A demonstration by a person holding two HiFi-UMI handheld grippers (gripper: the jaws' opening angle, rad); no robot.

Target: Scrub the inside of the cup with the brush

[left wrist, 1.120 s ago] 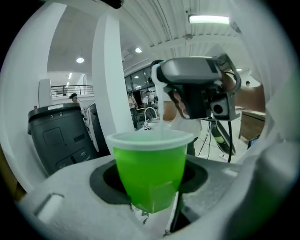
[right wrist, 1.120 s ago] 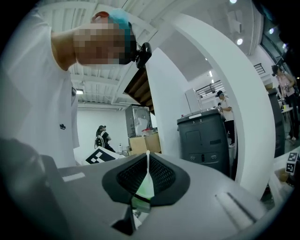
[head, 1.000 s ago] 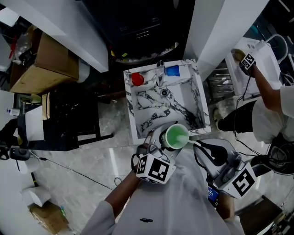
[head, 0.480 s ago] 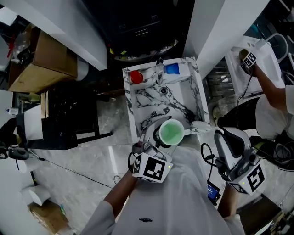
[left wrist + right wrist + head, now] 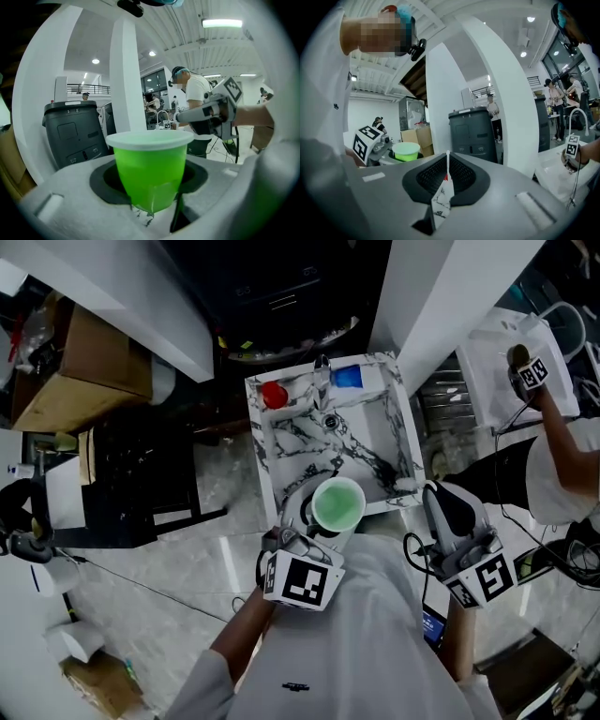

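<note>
Over the near rim of the marble sink (image 5: 265,474) I see my left gripper (image 5: 326,519) pinching the green cup (image 5: 337,503). The left gripper view shows both jaws pressed against the cup's lower wall. The cup stands upright with its white-rimmed mouth facing up, and I see nothing inside it.

My right gripper (image 5: 439,497) sits to the right of the cup and apart from it, beside the sink's near right corner. In the right gripper view its jaws are pressed together with nothing between them. Only a thin wedge of marble pattern shows through the slit below the tips. The cup and the left gripper's marker cube (image 5: 366,138) show at that view's left.

A small white thing (image 5: 405,486) lies at the sink's near right corner. I cannot tell if it is the brush. On the sink's far rim sit a red thing (image 5: 273,394) and a blue thing (image 5: 348,377). A dark grey bin (image 5: 72,133) stands behind the cup in the left gripper view.
</note>
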